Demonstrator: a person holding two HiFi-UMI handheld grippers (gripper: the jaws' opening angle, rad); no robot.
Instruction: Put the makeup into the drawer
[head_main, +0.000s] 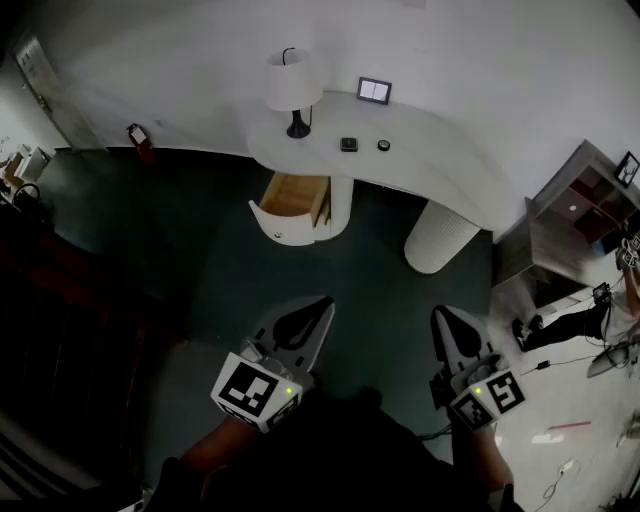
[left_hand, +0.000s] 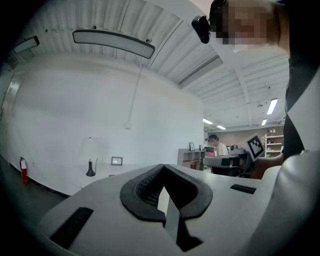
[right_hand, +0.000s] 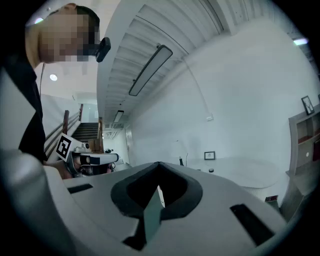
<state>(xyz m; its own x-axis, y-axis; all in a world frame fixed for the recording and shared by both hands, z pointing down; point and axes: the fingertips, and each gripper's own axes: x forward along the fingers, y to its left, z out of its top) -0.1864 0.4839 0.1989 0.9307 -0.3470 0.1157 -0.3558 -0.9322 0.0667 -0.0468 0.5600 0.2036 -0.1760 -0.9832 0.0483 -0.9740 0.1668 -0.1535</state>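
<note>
A white curved desk (head_main: 430, 150) stands across the room by the wall. On its top lie a small dark square compact (head_main: 348, 144) and a small round dark item (head_main: 384, 145). Under the desk's left end a drawer (head_main: 293, 200) with a wooden inside stands pulled out, and it looks empty. My left gripper (head_main: 322, 303) and right gripper (head_main: 441, 314) hover side by side over the dark floor, well short of the desk. Both point toward it, roughly level. Each has its jaws together with nothing between them, as the left gripper view (left_hand: 162, 166) and the right gripper view (right_hand: 159, 164) show.
On the desk stand a lamp (head_main: 293, 88) and a picture frame (head_main: 374, 91). A white ribbed cylinder (head_main: 440, 238) holds up the desk's right end. A shelf unit (head_main: 580, 215) and cables lie at the right. A fire extinguisher (head_main: 140, 140) stands by the wall. A person (left_hand: 217, 145) is far off.
</note>
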